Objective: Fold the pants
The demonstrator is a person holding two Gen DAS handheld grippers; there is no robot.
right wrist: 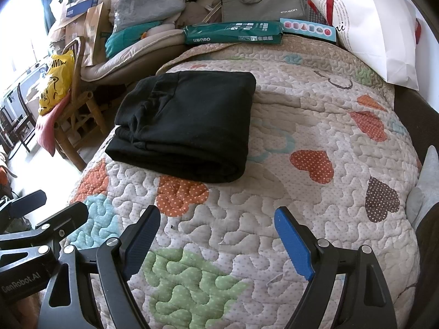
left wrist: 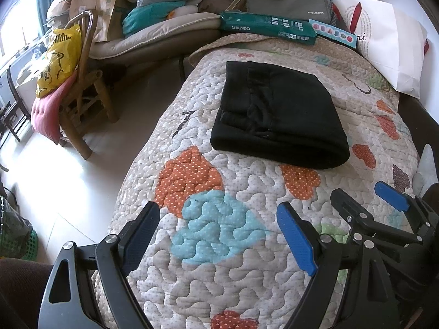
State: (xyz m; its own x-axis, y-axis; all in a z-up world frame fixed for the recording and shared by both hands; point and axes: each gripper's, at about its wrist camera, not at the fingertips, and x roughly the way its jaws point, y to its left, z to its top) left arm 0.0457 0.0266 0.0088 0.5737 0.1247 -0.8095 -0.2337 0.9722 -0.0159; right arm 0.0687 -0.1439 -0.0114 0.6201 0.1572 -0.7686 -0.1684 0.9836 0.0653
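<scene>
Black folded pants (left wrist: 277, 115), quilt (left wrist: 233, 274), green package (left wrist: 267, 27)

Left hand-held gripper (left wrist: 218, 235): black frame arms with cut-out slots, silver round screw heads at pivots. One finger faced with a bright blue ribbed pad (left wrist: 296, 242), the other with a dark navy textured pad (left wrist: 141, 240). Right hand-held gripper (right wrist: 216, 237): same build, black arms, silver screws, blue ribbed pad (right wrist: 293, 242) and dark navy pad (right wrist: 142, 241). Seen in the right wrist view, beside the right hand-held gripper: white "GenRobot.AI" lettering (right wrist: 20, 285) on black body of the left unit. Dark brown clothing (left wrist: 19, 277) at frame edge beside left hand-held gripper.
</scene>
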